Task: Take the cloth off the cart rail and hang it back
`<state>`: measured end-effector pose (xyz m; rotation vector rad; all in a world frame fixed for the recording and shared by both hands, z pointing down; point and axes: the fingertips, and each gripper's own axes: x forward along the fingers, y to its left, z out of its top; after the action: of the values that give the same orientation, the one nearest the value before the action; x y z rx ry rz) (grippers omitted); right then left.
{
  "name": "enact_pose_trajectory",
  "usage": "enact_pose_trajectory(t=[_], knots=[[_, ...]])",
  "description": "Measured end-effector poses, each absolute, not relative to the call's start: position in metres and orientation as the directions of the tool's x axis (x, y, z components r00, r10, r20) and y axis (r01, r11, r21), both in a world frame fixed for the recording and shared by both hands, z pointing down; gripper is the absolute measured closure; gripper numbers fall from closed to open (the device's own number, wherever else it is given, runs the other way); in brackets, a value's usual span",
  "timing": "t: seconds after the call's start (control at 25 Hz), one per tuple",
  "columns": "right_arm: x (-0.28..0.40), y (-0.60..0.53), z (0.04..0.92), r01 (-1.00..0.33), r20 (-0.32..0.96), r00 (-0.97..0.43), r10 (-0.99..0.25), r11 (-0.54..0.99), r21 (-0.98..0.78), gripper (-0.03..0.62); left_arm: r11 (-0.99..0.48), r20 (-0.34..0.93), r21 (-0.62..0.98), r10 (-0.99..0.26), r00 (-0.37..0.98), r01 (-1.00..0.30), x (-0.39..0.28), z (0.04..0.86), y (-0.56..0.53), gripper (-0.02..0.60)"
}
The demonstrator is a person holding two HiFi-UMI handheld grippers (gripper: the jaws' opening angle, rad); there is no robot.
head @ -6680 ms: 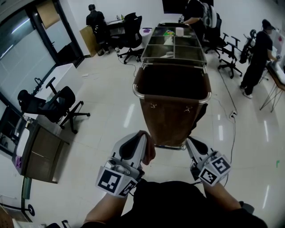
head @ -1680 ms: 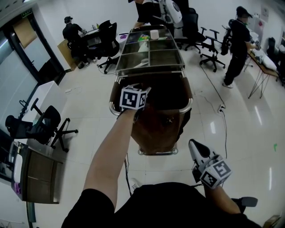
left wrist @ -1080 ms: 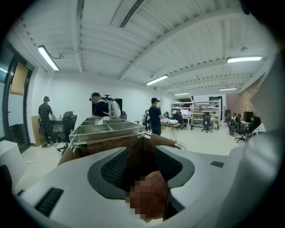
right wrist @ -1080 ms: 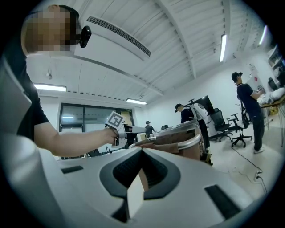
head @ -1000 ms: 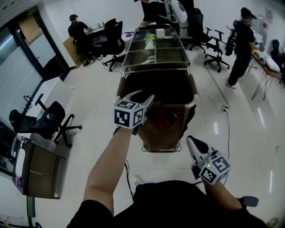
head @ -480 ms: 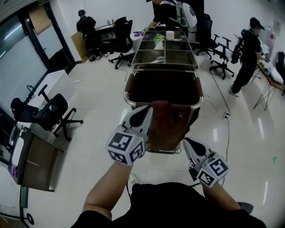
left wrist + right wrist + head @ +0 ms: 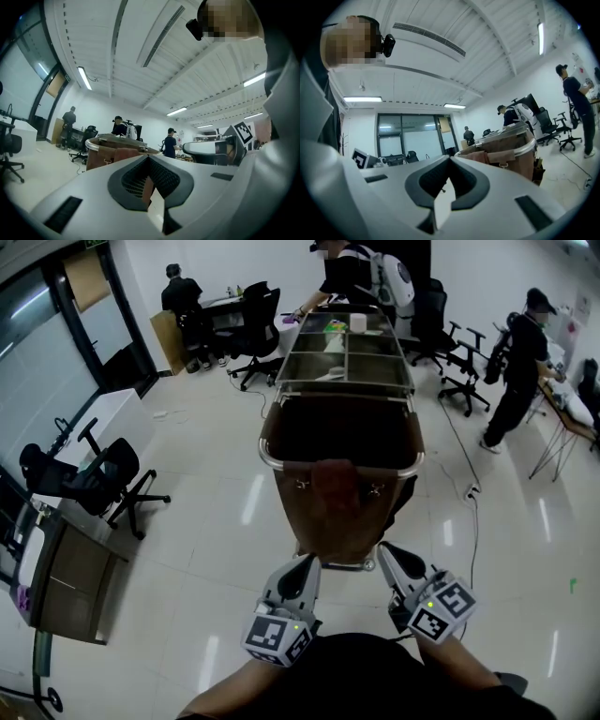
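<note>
Your left gripper [image 7: 306, 566] and right gripper [image 7: 387, 552] sit closed and empty near you, while the cloth [image 7: 335, 476] drapes over the cart's near rail [image 7: 280, 463], so rehanging looks finished; next, simply stay clear.

A soft, matt brown cloth [image 7: 335, 474] drapes the cart's shiny metal rail [image 7: 267, 460] above a glossy floor [image 7: 216, 484].

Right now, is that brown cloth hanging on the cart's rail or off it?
Hanging on it: the cloth drapes over the near rail and down the front of the cart.
</note>
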<state>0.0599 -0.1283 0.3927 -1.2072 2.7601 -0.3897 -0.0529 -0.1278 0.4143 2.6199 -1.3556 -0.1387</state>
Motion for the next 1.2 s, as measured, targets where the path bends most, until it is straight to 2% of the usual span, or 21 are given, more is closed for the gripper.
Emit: enact_pose_trajectory(t=[0.16, 0.32, 0.68, 1.2], knots=[[0.056, -0.128, 0.412, -0.716, 0.052, -0.681, -0.731, 0.649, -0.256, 0.583, -0.585, -0.003, 0.165, -0.806, 0.592, -0.794, -0.050, 0.417, -0.122, 0.581], [0.056, -0.126, 0.424, -0.723, 0.080, -0.678, -0.731, 0.642, -0.254, 0.584, -0.571, -0.002, 0.200, -0.813, 0.582, -0.796, -0.052, 0.413, -0.125, 0.581], [0.057, -0.124, 0.416, -0.732, 0.072, -0.668, -0.740, 0.637, -0.243, 0.585, -0.626, 0.029, 0.173, -0.769, 0.639, -0.761, -0.033, 0.420, -0.121, 0.581], [0.053, -0.124, 0.417, -0.728, 0.076, -0.676, -0.733, 0.648, -0.225, 0.585, -0.640, 0.035, 0.143, -0.759, 0.650, -0.755, -0.030, 0.417, -0.121, 0.581]])
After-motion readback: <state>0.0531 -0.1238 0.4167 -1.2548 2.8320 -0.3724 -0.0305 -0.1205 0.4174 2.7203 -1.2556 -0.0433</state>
